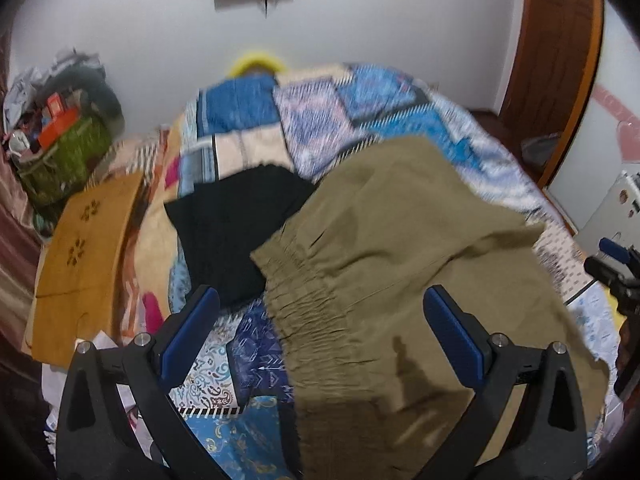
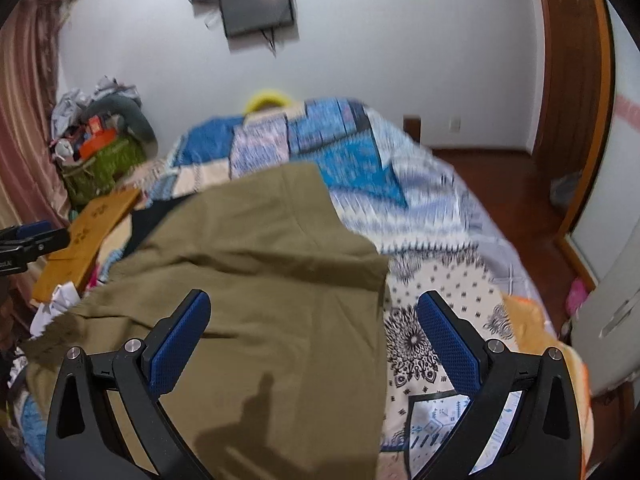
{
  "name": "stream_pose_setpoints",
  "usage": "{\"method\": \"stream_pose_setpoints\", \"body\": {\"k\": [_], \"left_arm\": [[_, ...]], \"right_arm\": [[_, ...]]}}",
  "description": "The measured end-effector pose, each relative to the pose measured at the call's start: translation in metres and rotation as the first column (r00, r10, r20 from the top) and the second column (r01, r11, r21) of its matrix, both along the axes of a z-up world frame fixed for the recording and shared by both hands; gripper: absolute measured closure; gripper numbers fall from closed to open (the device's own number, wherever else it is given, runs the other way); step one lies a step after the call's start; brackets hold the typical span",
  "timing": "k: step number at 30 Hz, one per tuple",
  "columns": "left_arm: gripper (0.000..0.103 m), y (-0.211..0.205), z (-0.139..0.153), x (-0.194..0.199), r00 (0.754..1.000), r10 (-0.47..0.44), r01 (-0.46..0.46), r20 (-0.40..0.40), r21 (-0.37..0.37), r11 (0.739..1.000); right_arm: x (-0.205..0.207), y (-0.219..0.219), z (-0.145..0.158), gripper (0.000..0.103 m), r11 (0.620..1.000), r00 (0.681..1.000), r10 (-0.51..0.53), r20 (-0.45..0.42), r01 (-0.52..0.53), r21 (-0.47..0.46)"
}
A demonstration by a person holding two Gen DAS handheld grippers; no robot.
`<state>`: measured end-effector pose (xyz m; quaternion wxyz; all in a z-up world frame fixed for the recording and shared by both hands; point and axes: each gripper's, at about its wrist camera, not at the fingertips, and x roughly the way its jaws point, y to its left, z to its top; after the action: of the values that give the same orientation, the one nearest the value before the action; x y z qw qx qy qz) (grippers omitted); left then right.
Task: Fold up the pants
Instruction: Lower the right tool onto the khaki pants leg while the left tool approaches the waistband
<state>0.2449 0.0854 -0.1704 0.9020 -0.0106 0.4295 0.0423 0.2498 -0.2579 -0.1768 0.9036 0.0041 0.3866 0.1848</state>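
Olive-green pants (image 1: 400,264) lie on the patchwork bedspread (image 1: 360,104), the gathered elastic waistband toward the left. In the right wrist view the pants (image 2: 260,264) lie folded across the bed, their right edge near the middle. My left gripper (image 1: 320,328) is open and empty, hovering over the waistband. My right gripper (image 2: 314,328) is open and empty over the pants' right edge. Each gripper shows at the edge of the other's view.
A black garment (image 1: 236,232) lies on the bed left of the pants. An orange-brown cloth (image 1: 80,264) lies at the left edge. A green basket of clutter (image 1: 64,148) stands by the wall. A wooden door (image 2: 572,80) and floor are at the right.
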Motion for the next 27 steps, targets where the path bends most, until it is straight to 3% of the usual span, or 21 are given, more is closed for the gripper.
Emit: {"method": "stream_pose_setpoints", "body": {"k": [5, 9, 14, 16, 19, 22, 26, 27], "left_arm": [[0.0, 0.019, -0.031, 0.025, 0.991, -0.003, -0.002, -0.132, -0.037, 0.999], [0.0, 0.025, -0.048, 0.037, 0.978, -0.021, 0.018, -0.205, -0.015, 1.0], [0.003, 0.025, -0.072, 0.044, 0.954, -0.076, 0.063, -0.291, -0.052, 0.997], [0.004, 0.026, -0.076, 0.046, 0.952, -0.078, 0.058, -0.295, -0.076, 0.995], [0.006, 0.029, -0.078, 0.048, 0.951, -0.085, 0.058, -0.296, -0.099, 0.993], [0.007, 0.029, -0.077, 0.046, 0.955, -0.086, 0.066, -0.283, -0.079, 0.995], [0.01, 0.029, -0.076, 0.045, 0.959, -0.07, 0.061, -0.274, -0.042, 0.997], [0.01, 0.029, -0.075, 0.044, 0.961, -0.071, 0.066, -0.269, -0.03, 0.997]], "right_arm": [[0.04, -0.009, -0.031, 0.001, 1.0, 0.991, -0.011, -0.133, 0.012, 0.01], [0.066, -0.012, -0.048, 0.021, 1.0, 0.974, -0.005, -0.228, 0.009, 0.019], [0.091, -0.007, -0.07, 0.028, 0.998, 0.951, 0.058, -0.302, -0.053, 0.026], [0.097, -0.002, -0.079, 0.039, 0.997, 0.939, 0.08, -0.335, -0.079, 0.018], [0.094, -0.002, -0.077, 0.045, 0.996, 0.942, 0.087, -0.323, -0.078, 0.04], [0.089, 0.001, -0.074, 0.061, 0.993, 0.939, 0.115, -0.326, -0.1, 0.062], [0.088, 0.005, -0.075, 0.072, 0.996, 0.945, 0.09, -0.314, -0.093, 0.006], [0.086, 0.005, -0.077, 0.083, 0.996, 0.946, 0.071, -0.318, -0.081, -0.021]]}}
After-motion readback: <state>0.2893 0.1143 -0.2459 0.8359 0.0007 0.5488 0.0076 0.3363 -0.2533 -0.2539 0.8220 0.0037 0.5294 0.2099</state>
